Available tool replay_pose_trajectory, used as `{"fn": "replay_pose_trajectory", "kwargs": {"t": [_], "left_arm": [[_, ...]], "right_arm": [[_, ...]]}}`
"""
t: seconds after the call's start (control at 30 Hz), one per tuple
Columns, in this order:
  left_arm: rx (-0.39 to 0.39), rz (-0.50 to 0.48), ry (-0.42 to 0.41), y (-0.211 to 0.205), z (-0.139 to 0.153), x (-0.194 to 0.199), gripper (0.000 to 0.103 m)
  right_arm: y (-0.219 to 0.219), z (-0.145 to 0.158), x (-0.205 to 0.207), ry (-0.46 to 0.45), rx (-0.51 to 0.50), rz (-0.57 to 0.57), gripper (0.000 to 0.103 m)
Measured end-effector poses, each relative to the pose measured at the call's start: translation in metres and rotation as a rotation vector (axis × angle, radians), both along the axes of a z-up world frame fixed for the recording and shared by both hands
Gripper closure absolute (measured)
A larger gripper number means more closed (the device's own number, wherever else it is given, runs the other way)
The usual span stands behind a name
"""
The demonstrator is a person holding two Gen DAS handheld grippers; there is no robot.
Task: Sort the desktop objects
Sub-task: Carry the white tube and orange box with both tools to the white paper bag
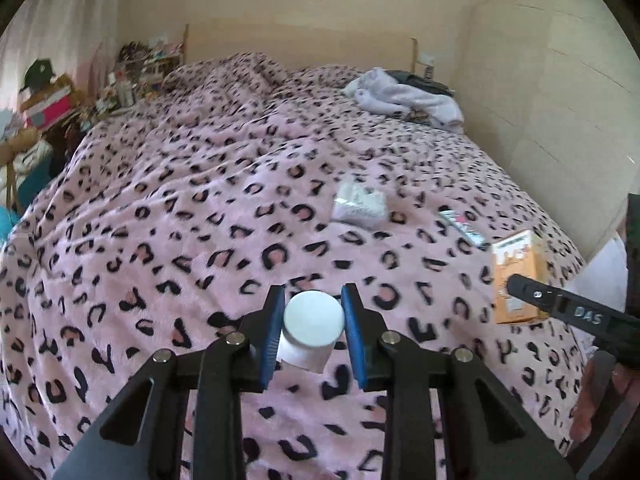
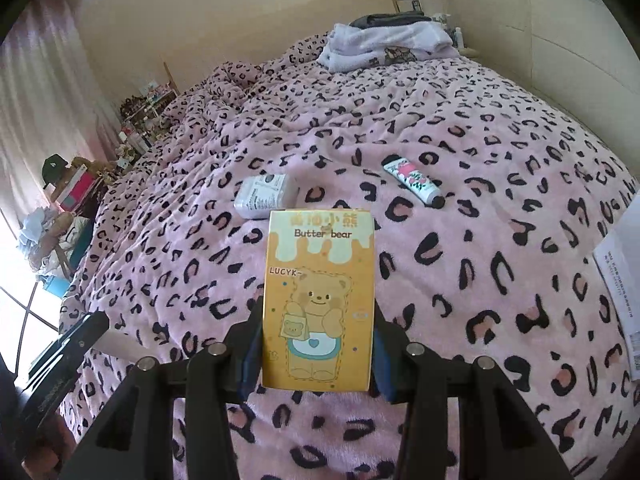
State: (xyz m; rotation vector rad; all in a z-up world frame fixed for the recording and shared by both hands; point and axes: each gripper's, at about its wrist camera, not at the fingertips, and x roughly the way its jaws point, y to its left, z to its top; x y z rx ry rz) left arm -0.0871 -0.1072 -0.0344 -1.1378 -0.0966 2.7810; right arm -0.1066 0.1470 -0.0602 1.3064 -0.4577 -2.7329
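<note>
My left gripper (image 1: pixel 313 294) is shut on a small white bottle (image 1: pixel 314 320) with a round white cap, its blue pads pressing on both sides, lifted above the pink leopard-print blanket (image 1: pixel 200 200). My right gripper (image 2: pixel 318 320) is shut on an orange "Butter bear" box (image 2: pixel 320 272), held upright above the blanket. That box (image 1: pixel 516 256) also shows at the right of the left wrist view. A white bottle (image 2: pixel 266 196) and a tube with pink print (image 2: pixel 414 178) lie on the blanket beyond the box.
Folded white and dark clothes (image 2: pixel 384 44) sit at the far end of the bed by the wall. A printed paper sheet (image 2: pixel 620 280) lies at the right edge. Cluttered shelves and boxes (image 1: pixel 48 104) stand left of the bed.
</note>
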Motion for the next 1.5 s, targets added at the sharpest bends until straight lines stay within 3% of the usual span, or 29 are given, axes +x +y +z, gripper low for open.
{"fn": "replay_pose_trajectory", "kwargs": {"t": [0.47, 1.0, 1.5], "left_arm": [[-0.021, -0.108, -0.019, 0.108, 0.043, 0.026, 0.074], [-0.065, -0.225, 0.007, 0.210, 0.066, 0.057, 0.074], [-0.072, -0.351, 0.027, 0.300, 0.079, 0.074, 0.074]], "right_arm": [[0.063, 0.053, 0.067, 0.053, 0.057, -0.075, 0.057], [0.138, 0.059, 0.131, 0.045, 0.038, -0.156, 0.057], [0.209, 0.071, 0.168, 0.069, 0.027, -0.262, 0.057]]}}
